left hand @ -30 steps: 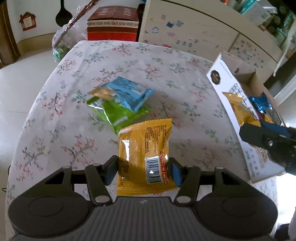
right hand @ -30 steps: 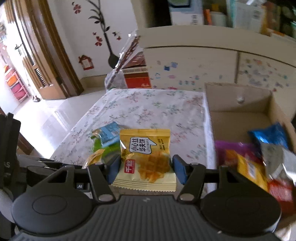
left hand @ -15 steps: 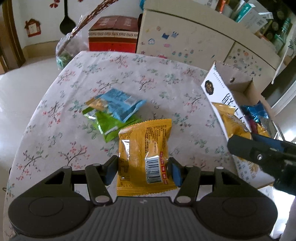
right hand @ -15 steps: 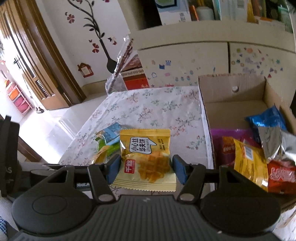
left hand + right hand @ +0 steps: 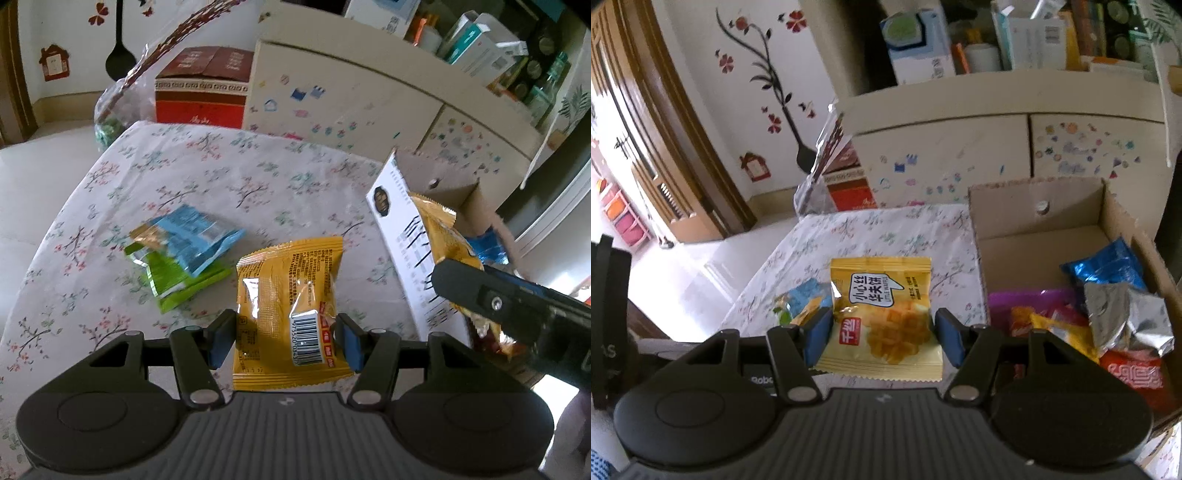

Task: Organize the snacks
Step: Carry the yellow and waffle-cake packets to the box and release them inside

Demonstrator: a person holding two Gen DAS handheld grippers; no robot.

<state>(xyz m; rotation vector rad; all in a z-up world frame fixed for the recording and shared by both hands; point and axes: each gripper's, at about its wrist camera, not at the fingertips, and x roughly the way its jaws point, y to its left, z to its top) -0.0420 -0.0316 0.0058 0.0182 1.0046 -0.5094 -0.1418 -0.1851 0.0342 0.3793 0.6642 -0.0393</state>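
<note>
Both sets of jaws are closed on snack packets. Our left gripper (image 5: 282,341) pinches an orange packet (image 5: 288,306) by its side edges, barcode side facing us, and our right gripper (image 5: 882,338) pinches a yellow waffle packet (image 5: 882,317) the same way, printed front toward us. Each packet stands up between the pads, lifted clear of the worktop (image 5: 221,177), its lower seam hanging just below the jaws.

We judge these packets light, puffy and crinkly, with slick foil film that can slide under a loose pinch. The contents look brittle, so a hard squeeze could crush them. Gripping across the width near the lower half, as we do now, seems sound; the flat crimped seams would be the stiffer hold.

Ahead and to the left of our left jaws, a blue packet (image 5: 192,236) lies on top of a green packet (image 5: 177,280) on the flowered cloth, untouched. To the right of both jaws stands the open cardboard box (image 5: 1034,206), already holding several packets in its near end, with bare floor at its far end. Seen from the left wrist, our right gripper reaches in over the near part of the box. We reckon dropping both packets into it comes next.
</note>
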